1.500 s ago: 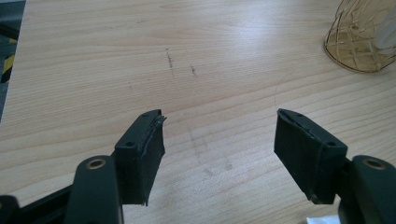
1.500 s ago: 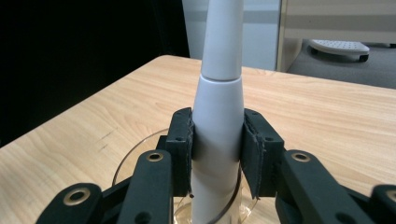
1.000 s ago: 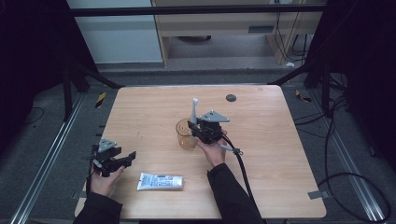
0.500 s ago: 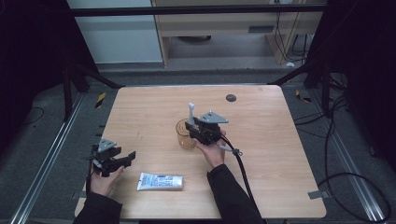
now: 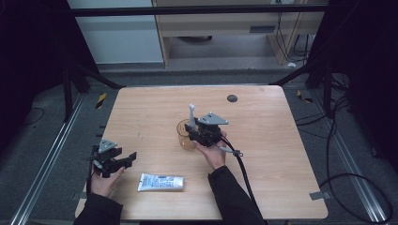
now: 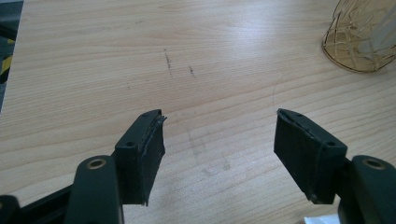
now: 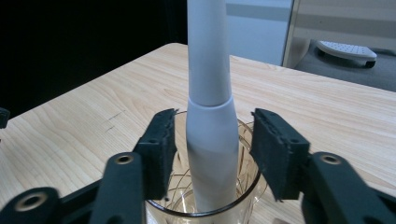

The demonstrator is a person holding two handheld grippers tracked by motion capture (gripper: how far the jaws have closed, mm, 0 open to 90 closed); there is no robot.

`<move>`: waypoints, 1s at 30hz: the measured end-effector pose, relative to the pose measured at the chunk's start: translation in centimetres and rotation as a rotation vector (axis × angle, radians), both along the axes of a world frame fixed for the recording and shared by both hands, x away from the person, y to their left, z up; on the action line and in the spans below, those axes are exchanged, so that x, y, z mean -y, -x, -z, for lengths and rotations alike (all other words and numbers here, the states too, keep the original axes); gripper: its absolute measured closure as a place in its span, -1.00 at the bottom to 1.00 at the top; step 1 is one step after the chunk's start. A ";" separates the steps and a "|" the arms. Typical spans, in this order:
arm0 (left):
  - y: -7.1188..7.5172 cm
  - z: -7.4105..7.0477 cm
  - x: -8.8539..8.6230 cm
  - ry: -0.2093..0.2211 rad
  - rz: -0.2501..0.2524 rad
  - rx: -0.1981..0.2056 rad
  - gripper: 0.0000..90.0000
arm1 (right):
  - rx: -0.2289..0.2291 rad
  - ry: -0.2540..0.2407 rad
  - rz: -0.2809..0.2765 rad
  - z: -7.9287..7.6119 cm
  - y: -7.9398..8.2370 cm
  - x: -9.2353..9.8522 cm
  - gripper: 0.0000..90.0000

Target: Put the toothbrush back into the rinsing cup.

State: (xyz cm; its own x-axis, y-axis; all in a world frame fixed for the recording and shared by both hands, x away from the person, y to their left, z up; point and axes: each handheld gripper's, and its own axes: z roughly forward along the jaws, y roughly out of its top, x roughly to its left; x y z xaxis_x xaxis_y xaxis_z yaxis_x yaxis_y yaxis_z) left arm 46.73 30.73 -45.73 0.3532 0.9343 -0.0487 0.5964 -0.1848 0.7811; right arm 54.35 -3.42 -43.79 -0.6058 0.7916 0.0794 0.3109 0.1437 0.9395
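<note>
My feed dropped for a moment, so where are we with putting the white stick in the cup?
Done: the white stick stands in the wire cup. In hand: the right claw has just been opening, its pads clear of the stick between them. Left: pulling that claw away; the tube lies untouched near the open left claw.

Pale wood grain runs across the desk (image 5: 263,140), matt, with a few dark scuff marks on its surface. The cup (image 7: 205,205) looks like clear, glossy glass with thin gold-coloured wire lines around it. Standing in it, the toothbrush handle (image 7: 210,140) is smooth, white, satin plastic. On the right hand-held gripper (image 7: 212,149), matt black, slightly rough pads; same on the left hand-held gripper (image 6: 217,154). The tube (image 5: 162,182) looks like shiny white printed plastic.
</note>
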 end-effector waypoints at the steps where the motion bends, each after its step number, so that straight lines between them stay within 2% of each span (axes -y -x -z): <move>1: 0.0 0.0 0.0 0.001 0.000 0.001 -0.27 | 0.000 -0.002 0.001 0.0 0.0 0.0 0.03; 4: 0.0 -0.1 -0.1 0.001 0.001 0.002 -0.26 | -0.007 -0.005 0.000 -0.2 0.2 0.1 -0.14; 9: 0.0 -0.1 -0.1 0.004 0.005 0.000 -0.21 | -0.008 -0.006 0.007 -0.7 0.7 0.4 -0.25; 10: 0.0 0.0 0.0 0.002 0.006 -0.001 -0.20 | -0.016 -0.012 0.010 -0.9 0.8 0.7 -0.33; 18: 0.2 -0.2 -0.1 0.006 0.002 -0.001 -0.15 | -0.025 0.003 0.004 -1.6 1.5 1.9 -0.41; 22: 0.3 -0.3 0.1 0.000 0.012 0.007 -0.09 | -0.033 0.019 0.007 -2.1 2.1 3.4 -0.44; 26: 0.3 -0.3 0.1 0.004 0.022 -0.002 -0.01 | -0.036 0.062 0.028 -2.7 3.0 5.6 -0.46; 27: 0.4 -0.3 0.2 0.007 0.024 -0.004 0.05 | -0.035 0.090 0.039 -2.9 3.3 6.7 -0.47; 28: 0.4 -0.3 0.2 0.008 0.027 -0.005 0.05 | -0.035 0.090 0.039 -2.9 3.3 6.7 -0.47; 30: 0.5 -0.4 0.3 0.009 0.035 -0.004 0.11 | -0.035 0.108 0.057 -3.2 3.7 8.0 -0.47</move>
State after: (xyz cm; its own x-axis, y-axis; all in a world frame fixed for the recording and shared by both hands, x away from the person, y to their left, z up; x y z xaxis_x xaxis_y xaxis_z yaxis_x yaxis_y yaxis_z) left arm 46.26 30.48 -45.36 0.3852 0.9210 -0.0584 0.5925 -0.1983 0.7808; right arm 50.69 -11.38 -40.59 -0.5578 0.8299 0.0120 0.3540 0.2248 0.9078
